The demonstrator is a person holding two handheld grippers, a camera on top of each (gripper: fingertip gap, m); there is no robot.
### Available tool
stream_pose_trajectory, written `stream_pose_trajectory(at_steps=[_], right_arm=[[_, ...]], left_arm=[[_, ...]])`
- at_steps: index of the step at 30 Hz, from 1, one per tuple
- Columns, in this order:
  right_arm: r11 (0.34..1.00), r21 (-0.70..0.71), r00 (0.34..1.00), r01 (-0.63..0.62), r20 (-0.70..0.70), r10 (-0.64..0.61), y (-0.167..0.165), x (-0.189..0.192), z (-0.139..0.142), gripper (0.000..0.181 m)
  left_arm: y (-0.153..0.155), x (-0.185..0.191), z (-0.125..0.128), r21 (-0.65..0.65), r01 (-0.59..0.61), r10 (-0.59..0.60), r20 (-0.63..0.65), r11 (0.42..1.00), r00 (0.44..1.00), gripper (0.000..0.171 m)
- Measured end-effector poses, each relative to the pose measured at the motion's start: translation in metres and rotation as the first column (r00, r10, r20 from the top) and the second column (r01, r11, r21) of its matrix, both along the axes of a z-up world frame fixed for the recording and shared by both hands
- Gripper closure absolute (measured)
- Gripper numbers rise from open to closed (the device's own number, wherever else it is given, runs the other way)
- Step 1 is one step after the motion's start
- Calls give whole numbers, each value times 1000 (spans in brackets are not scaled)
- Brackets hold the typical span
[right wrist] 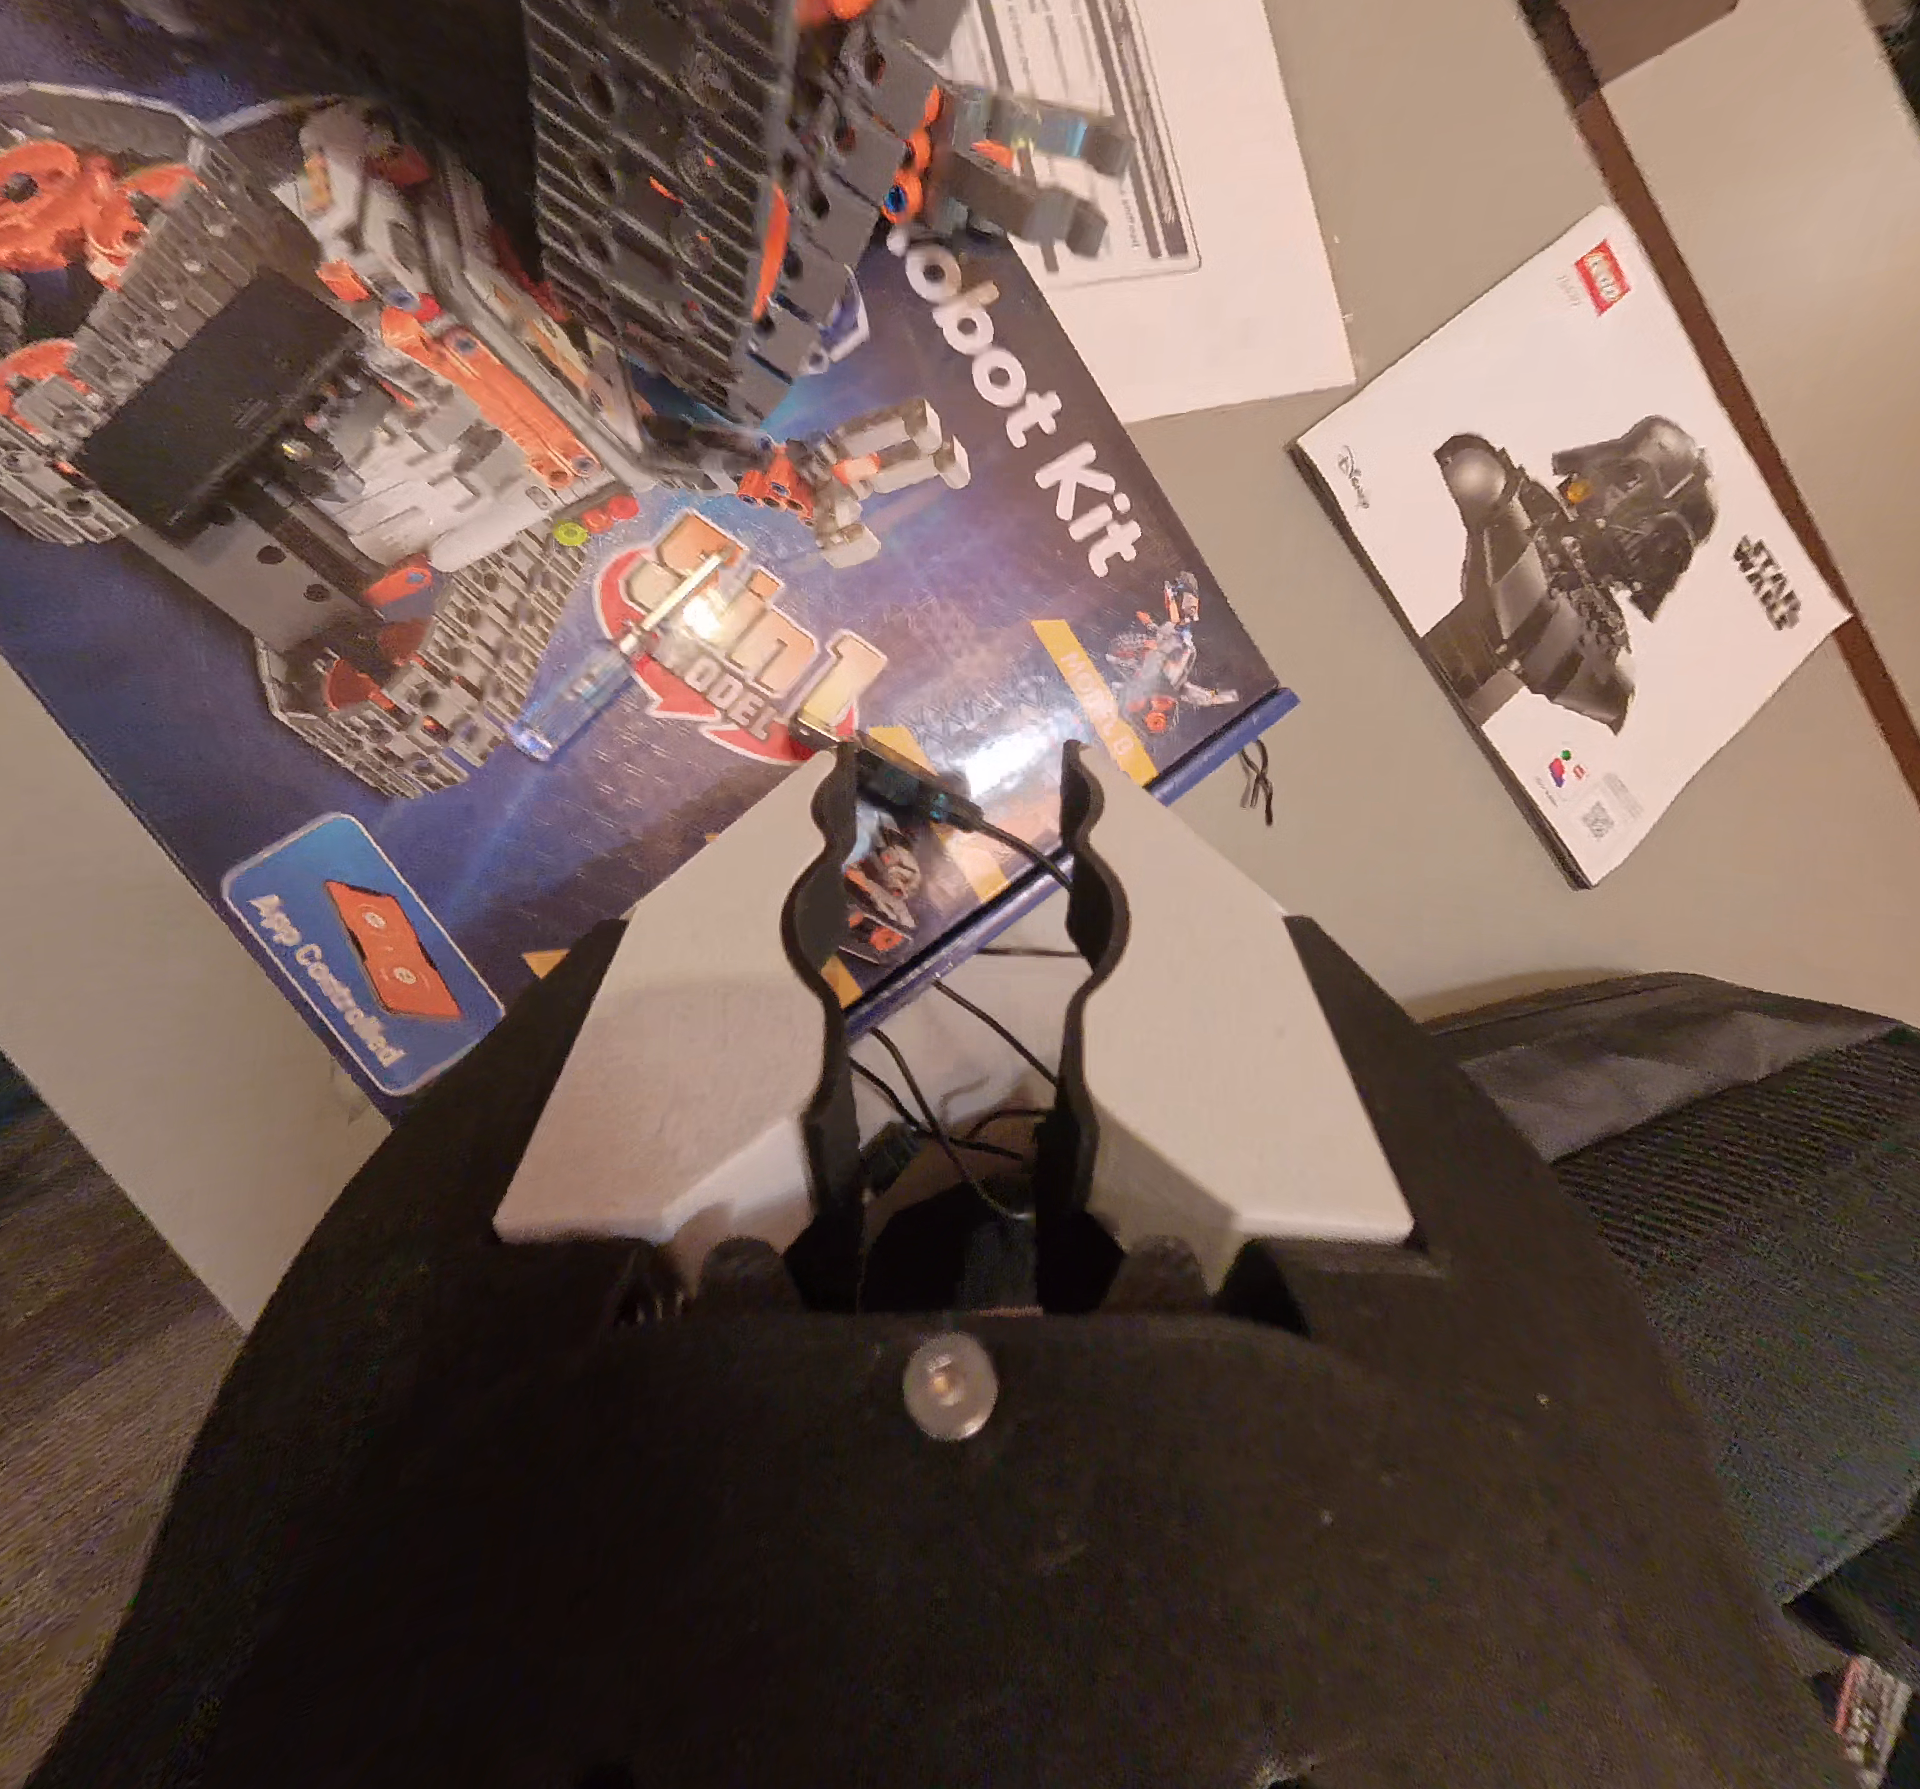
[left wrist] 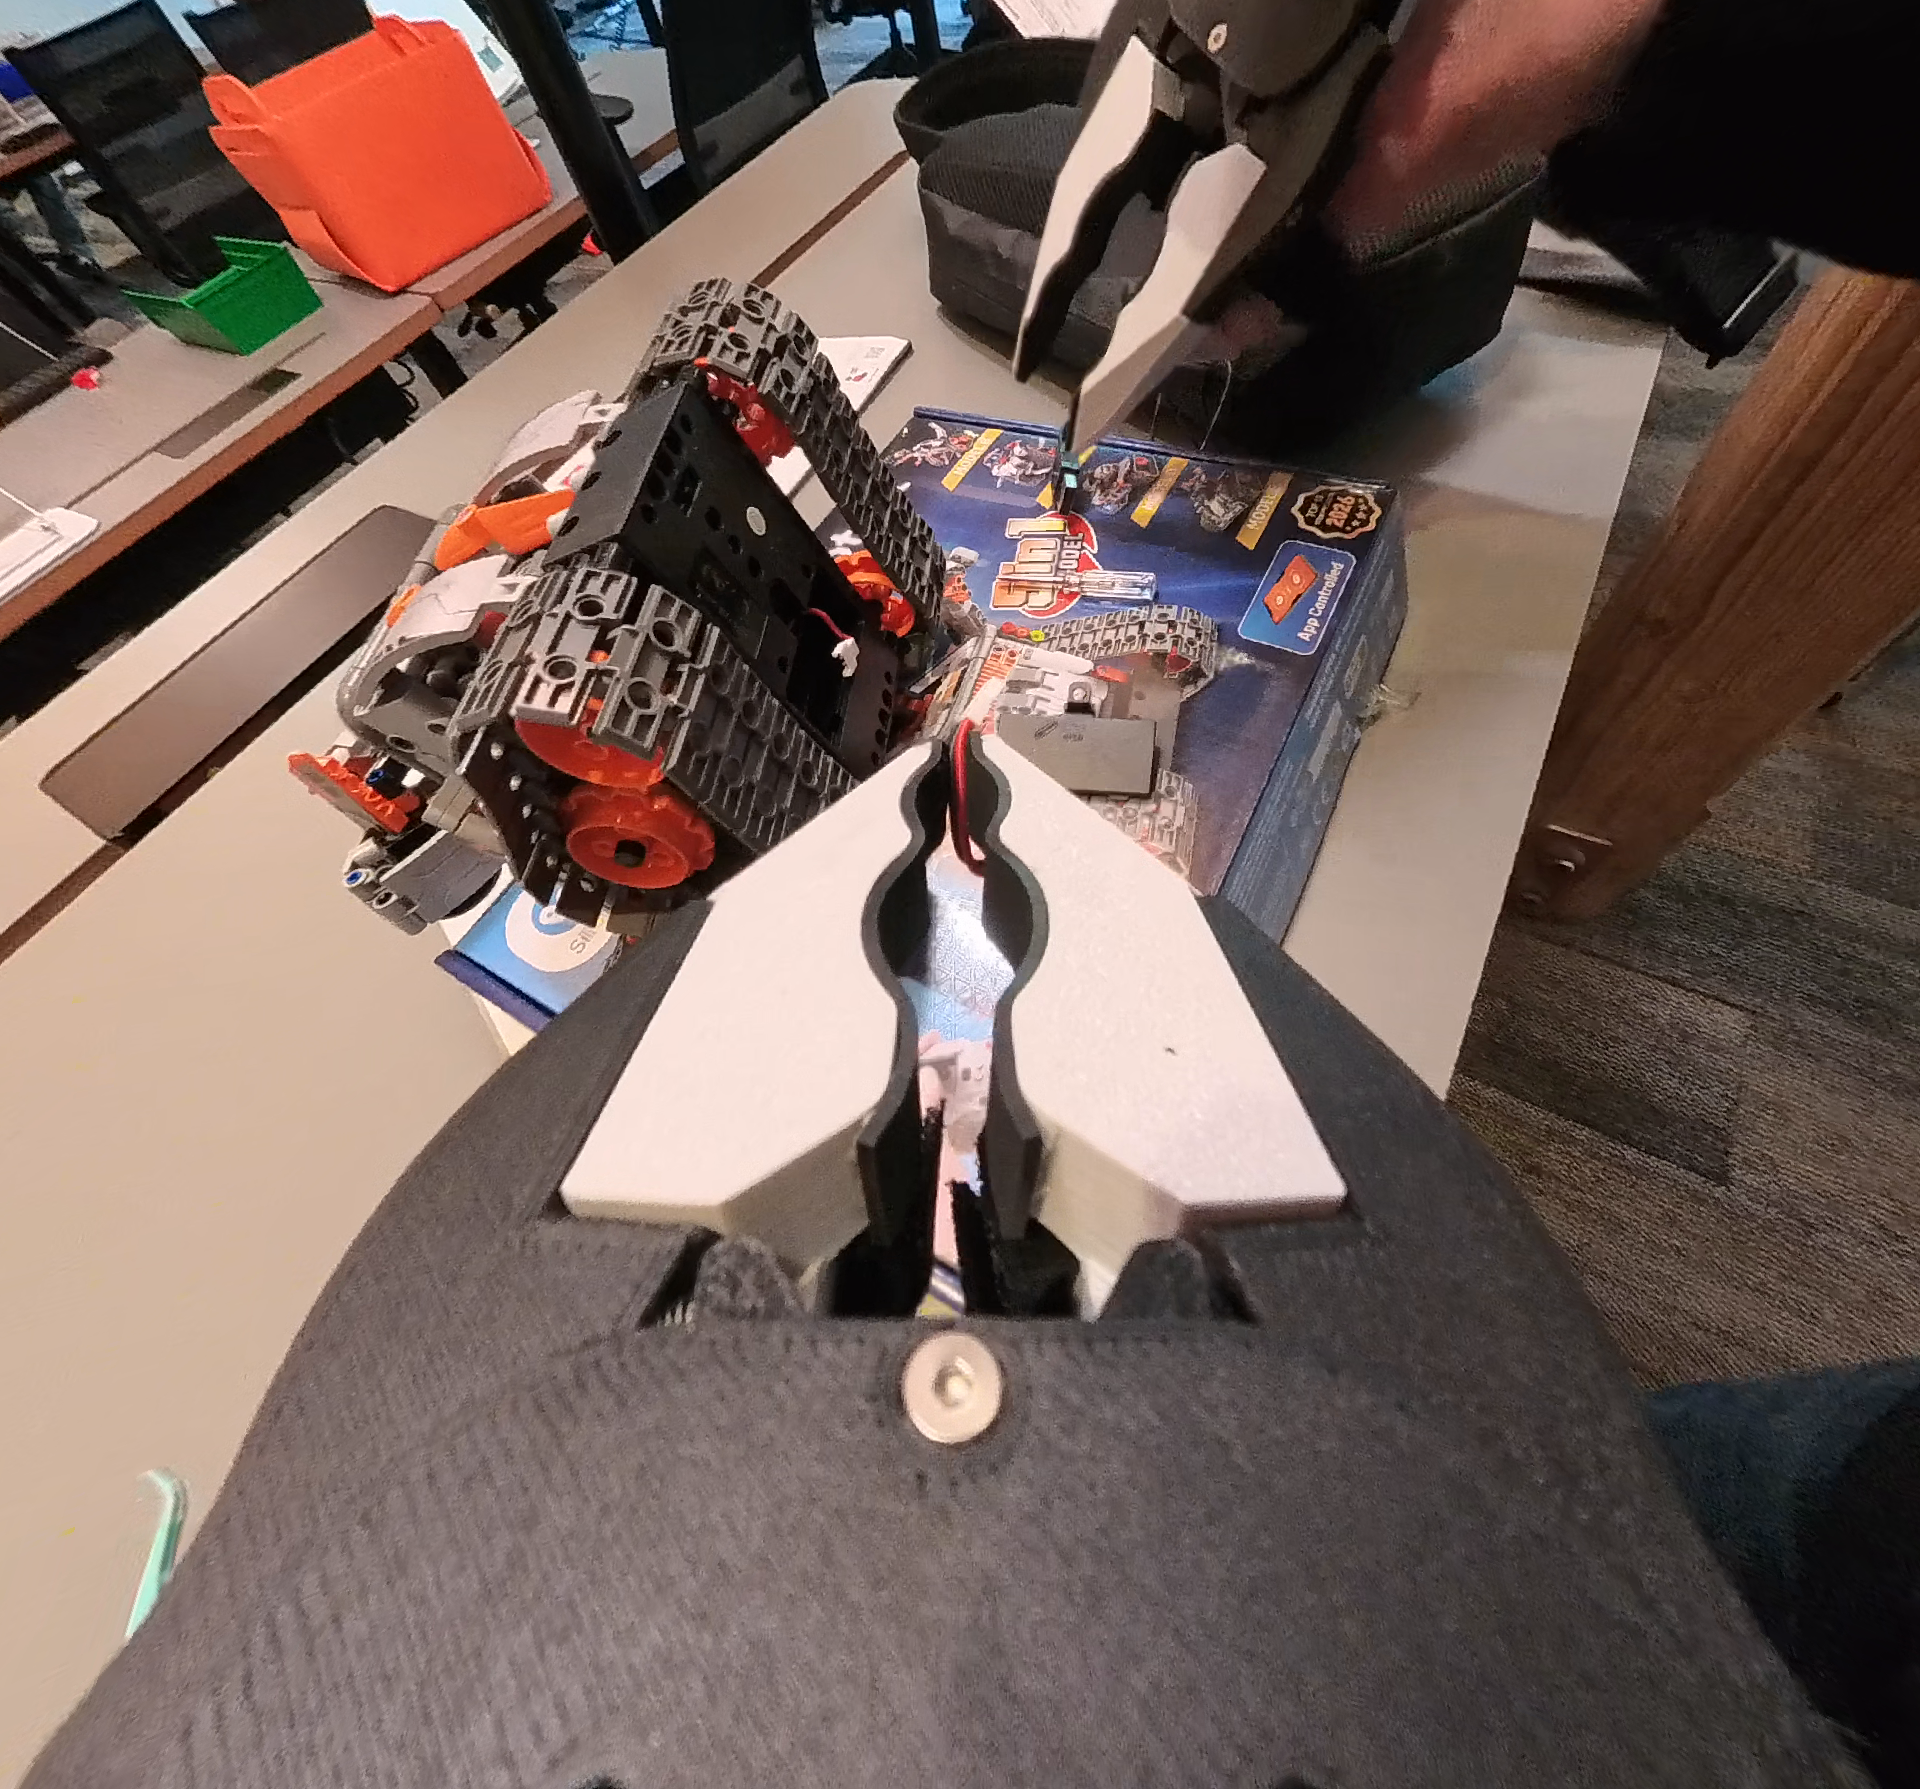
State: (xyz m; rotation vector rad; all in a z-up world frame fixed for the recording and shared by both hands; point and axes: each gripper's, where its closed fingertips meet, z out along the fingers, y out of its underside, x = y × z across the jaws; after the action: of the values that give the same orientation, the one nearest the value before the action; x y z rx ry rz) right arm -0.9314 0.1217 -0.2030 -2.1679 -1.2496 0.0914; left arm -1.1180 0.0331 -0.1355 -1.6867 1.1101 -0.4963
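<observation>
A black, grey and orange tracked toy robot (left wrist: 665, 638) lies tilted on a blue kit box (left wrist: 1320, 659), underside up with an open compartment. My left gripper (left wrist: 958, 752) is shut on a thin red and black wire (left wrist: 971, 840) beside a black battery pack (left wrist: 1081, 752) that lies on the box. My right gripper (right wrist: 956, 763) is open just above the box (right wrist: 1039, 492). A small black plug (right wrist: 904, 789) on a thin black cable rests against its left fingertip. It also shows in the left wrist view (left wrist: 1051, 404), held by a hand. A clear-handled screwdriver (right wrist: 592, 685) lies on the box.
A black fabric bag (left wrist: 1455, 285) sits behind the box. A white booklet (right wrist: 1558, 544) and a paper sheet (right wrist: 1195, 305) lie on the grey table (right wrist: 1299, 866). An orange bin (left wrist: 384, 150) and a green bin (left wrist: 239, 290) stand on other tables. A wooden post (left wrist: 1714, 544) stands at the right. Some 20 cm of space lies between my two pairs of fingers. To reach the clear-handled screwdriver (right wrist: 592, 685) in a straight line is about 5 cm for my right fingers, about 15 cm for my left. Seen from the left wrist view (left wrist: 1102, 582) as well.
</observation>
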Motion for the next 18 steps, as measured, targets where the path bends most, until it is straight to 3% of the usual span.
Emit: stream_pose_trajectory(at_steps=[4,6,8,10,18], right_arm=[[983,-76,983,-166,67,171,-8,-7,-12,143],[974,-127,972,-188,120,203,-8,-6,-26,148],[969,-126,966,-214,120,229,-6,-10,-26,171],[968,-150,965,-201,141,222,-6,-7,-26,173],[990,-5,984,-140,-114,139,-10,-18,59,177]], left_arm=[[-4,-7,2,1,-10,10,7,1000,1000,171],[-6,-11,3,3,-14,14,9,1000,1000,171],[-8,-15,5,11,-22,22,12,1000,1000,171],[-10,-22,7,16,-33,33,13,999,999,171],[-12,-59,12,18,-93,93,26,995,995,171]])
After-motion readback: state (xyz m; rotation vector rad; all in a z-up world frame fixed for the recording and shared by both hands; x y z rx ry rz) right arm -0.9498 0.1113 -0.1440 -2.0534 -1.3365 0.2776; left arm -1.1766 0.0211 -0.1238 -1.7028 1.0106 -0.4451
